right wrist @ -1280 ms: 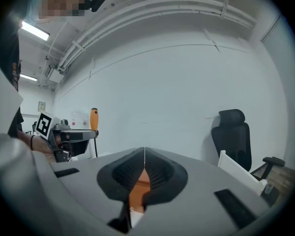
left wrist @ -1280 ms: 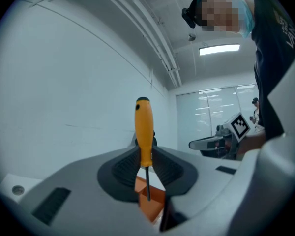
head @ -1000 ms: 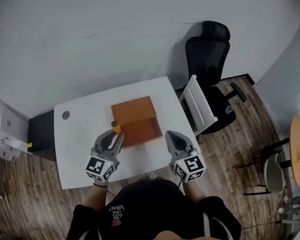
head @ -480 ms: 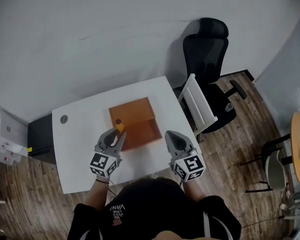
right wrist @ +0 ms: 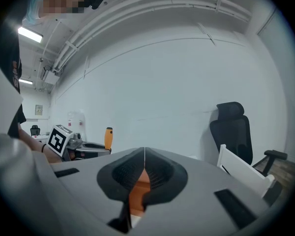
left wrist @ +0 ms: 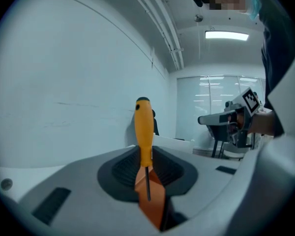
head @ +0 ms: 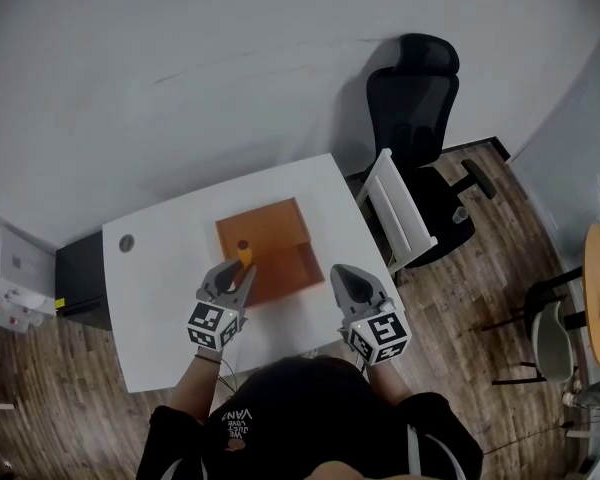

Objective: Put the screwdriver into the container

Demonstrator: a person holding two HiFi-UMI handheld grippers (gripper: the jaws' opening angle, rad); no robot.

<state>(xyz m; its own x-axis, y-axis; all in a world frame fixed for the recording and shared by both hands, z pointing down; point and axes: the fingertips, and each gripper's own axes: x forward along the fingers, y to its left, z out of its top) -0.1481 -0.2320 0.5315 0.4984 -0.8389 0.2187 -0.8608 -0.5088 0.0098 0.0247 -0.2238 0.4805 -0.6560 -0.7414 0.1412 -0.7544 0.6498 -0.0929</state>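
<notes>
L tool (head: 237, 276) is gripping the screwdriver (left wrist: 143, 128). Its jaws are clamping narrow on the low end of the yellow-orange handle. The thin dark shaft is pointing back toward the cam, and the handle is sticking out past the jaw ends, black-capped end farthest out. In head view the screwdriver is hanging over the near-left part of the container (head: 280, 230), an open orange-brown box sitting mid white counter (head: 150, 298). It's sitting in the tool, not lying in the box. R tool (right wrist: 144, 167) is holding nothing, jaws pressing fully together. It's hovering by the container's near-right corner, approx level w/ L tool and apart from it. Orange of the box is showing below both tools' jaws in the gripper views. Black office chair (head: 417, 108) and white chair (head: 398, 211) are standing just R of the counter. Small round grommet (head: 126, 242) is sitting at counter's far-left corner.
</notes>
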